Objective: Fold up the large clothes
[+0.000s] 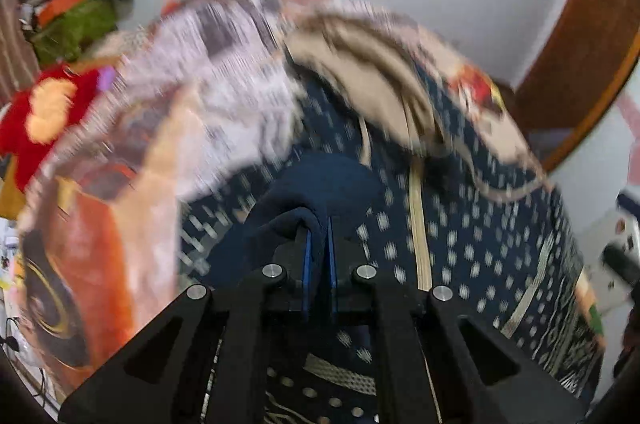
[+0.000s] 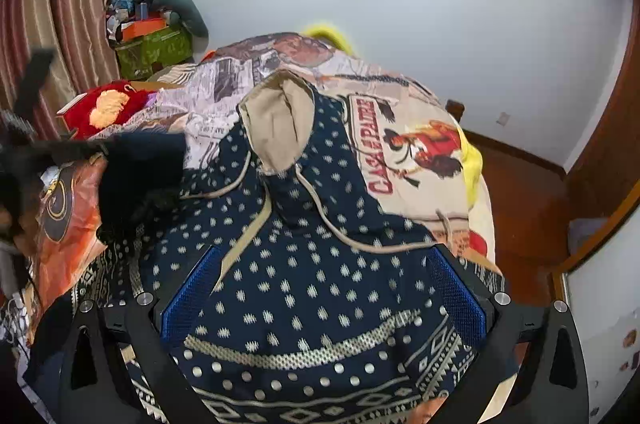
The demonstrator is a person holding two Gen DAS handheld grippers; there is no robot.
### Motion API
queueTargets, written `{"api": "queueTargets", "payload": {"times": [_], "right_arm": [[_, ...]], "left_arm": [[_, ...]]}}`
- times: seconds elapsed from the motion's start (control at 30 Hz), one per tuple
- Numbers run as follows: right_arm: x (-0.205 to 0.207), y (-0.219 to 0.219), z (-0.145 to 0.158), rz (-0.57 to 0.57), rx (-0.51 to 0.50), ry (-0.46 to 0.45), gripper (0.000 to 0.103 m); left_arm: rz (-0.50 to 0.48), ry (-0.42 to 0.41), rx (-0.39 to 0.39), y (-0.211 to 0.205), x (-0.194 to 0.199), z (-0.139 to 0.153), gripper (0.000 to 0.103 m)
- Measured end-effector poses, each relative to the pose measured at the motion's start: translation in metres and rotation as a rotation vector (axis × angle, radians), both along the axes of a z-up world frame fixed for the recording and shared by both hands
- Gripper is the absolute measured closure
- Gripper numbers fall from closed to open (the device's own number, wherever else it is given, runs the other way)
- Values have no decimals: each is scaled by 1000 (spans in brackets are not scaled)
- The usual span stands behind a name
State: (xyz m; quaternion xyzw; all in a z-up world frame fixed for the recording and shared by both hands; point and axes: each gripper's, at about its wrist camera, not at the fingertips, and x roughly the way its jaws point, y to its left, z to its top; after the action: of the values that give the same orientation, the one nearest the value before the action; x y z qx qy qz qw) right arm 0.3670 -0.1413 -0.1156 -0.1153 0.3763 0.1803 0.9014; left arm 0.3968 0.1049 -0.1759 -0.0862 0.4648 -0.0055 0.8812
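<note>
A navy hoodie with cream dots and patterned bands point(image 2: 320, 264) lies spread on the bed, its beige-lined hood point(image 2: 278, 127) toward the far end. My left gripper point(image 1: 319, 244) is shut on a plain navy fold of the hoodie point(image 1: 316, 191); that view is blurred by motion. The left gripper also shows as a dark blur in the right wrist view point(image 2: 136, 175), at the hoodie's left side. My right gripper point(image 2: 324, 288) is open, its blue pads point(image 2: 188, 300) wide apart over the hoodie's lower body, holding nothing.
The bed carries a printed cover point(image 2: 404, 143) with red lettering. A red and orange cushion point(image 2: 104, 107) lies at the left. A green box piled with items point(image 2: 154, 47) stands by the striped curtain point(image 2: 52, 7). Wooden floor point(image 2: 520, 191) and wooden door point(image 2: 600, 127) are at right.
</note>
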Motion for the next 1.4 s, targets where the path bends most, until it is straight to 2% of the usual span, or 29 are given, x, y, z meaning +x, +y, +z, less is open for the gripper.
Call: {"api": "queueTargets", "payload": {"times": [0.1, 0.2, 0.27, 0.3, 0.37, 0.43, 0.53, 0.63, 0.73, 0.83, 1.0, 1.1, 1.2, 1.27, 1.4], "right_arm": [[1, -3, -5, 0, 3, 31, 1], [3, 3, -8, 8, 12, 51, 1], [4, 9, -8, 20, 16, 55, 1], [5, 15, -7, 32, 18, 55, 1], [6, 27, -5, 54, 20, 53, 1], [8, 45, -1, 88, 24, 51, 1], [8, 75, 0, 142, 23, 50, 1], [8, 111, -3, 207, 6, 58, 1], [6, 147, -11, 282, -20, 69, 1], [4, 194, -29, 364, -71, 95, 1], [15, 261, -84, 410, -173, 194, 1], [22, 286, -117, 418, -210, 264, 2], [31, 302, -145, 417, -224, 342, 10], [36, 307, -157, 411, -223, 387, 20], [34, 314, -168, 455, -256, 359, 31]], "left_arm": [[-41, 83, 12, -17, -3, -25, 97], [-92, 110, 33, -23, -13, -28, 87], [-109, 101, 51, -16, -20, -19, 71], [-99, 78, 58, -8, -26, -10, 67], [-59, 29, 63, 12, -34, 7, 51], [1, -13, 68, 38, -43, 22, 45], [93, -37, 97, 78, -54, 33, 44], [169, -16, 135, 116, -67, 28, 44], [227, 32, 109, 151, -82, 9, 44], [254, 72, 76, 168, -92, -11, 44], [235, 119, 88, 177, -105, -40, 44], [197, 139, 74, 175, -110, -55, 44], [155, 157, 69, 168, -111, -70, 44], [118, 172, 81, 158, -109, -83, 44], [62, 194, 79, 144, -101, -105, 44]]}}
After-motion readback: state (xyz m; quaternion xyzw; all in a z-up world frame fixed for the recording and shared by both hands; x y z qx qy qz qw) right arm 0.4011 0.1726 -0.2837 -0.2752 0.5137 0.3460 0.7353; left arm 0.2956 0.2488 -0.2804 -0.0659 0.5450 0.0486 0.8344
